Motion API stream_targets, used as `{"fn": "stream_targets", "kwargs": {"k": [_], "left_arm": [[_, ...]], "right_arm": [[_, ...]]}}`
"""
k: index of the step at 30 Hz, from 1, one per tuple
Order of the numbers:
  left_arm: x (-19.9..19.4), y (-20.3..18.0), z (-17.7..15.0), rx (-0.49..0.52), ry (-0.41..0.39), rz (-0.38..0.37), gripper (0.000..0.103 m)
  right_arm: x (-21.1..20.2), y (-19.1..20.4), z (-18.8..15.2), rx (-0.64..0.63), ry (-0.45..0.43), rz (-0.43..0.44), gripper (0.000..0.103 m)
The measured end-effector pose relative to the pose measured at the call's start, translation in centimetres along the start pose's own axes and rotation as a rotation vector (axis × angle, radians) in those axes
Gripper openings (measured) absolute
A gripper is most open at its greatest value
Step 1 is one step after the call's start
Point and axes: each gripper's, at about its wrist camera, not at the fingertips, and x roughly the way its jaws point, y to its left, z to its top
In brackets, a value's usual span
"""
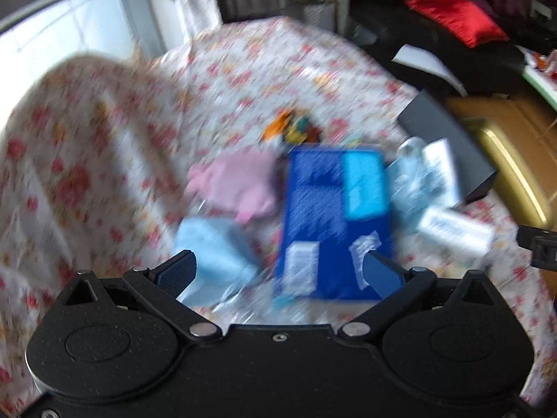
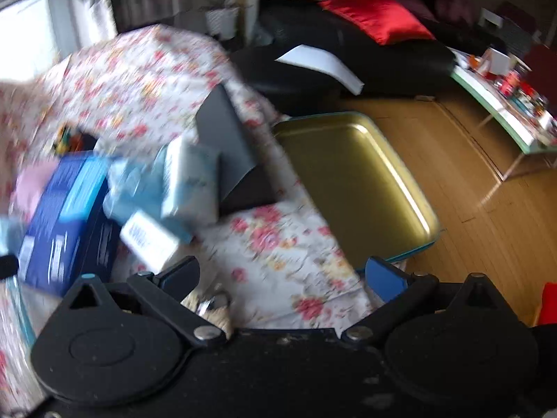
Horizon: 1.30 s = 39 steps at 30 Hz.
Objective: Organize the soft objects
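Both frames are smeared with motion, so I read shapes more than detail. My left tongs (image 1: 280,270) hang spread wide over the floral table (image 1: 104,181) with nothing between them; just beyond lie a blue cloth (image 1: 212,247), a pink cloth (image 1: 236,184) and a blue box (image 1: 330,216) — pale packets (image 1: 428,188) crowd its right side. My right tongs (image 2: 282,277) are released too, above bare cloth. A gold tray (image 2: 355,188) sits empty at the table's edge; a dark box (image 2: 226,139) stands beside it.
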Motion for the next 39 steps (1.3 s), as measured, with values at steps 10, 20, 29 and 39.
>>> {"fn": "stream_targets", "kwargs": {"k": [10, 20, 29, 39], "left_arm": [[-1.1, -8.0, 3.7, 0.085, -0.084, -0.073, 0.099], [1.0, -11.5, 3.7, 0.108, 0.007, -0.093, 0.099], [1.2, -12.4, 3.5, 0.099, 0.028, -0.096, 0.099], [1.5, -12.5, 3.5, 0.095, 0.037, -0.099, 0.099]], "right_arm": [[0.5, -5.4, 3.7, 0.046, -0.015, -0.062, 0.102], [1.3, -7.6, 3.8, 0.075, -0.038, -0.093, 0.102], [2.2, -7.5, 3.6, 0.074, -0.012, -0.098, 0.102], [2.1, -7.6, 3.6, 0.071, -0.009, -0.105, 0.102]]}}
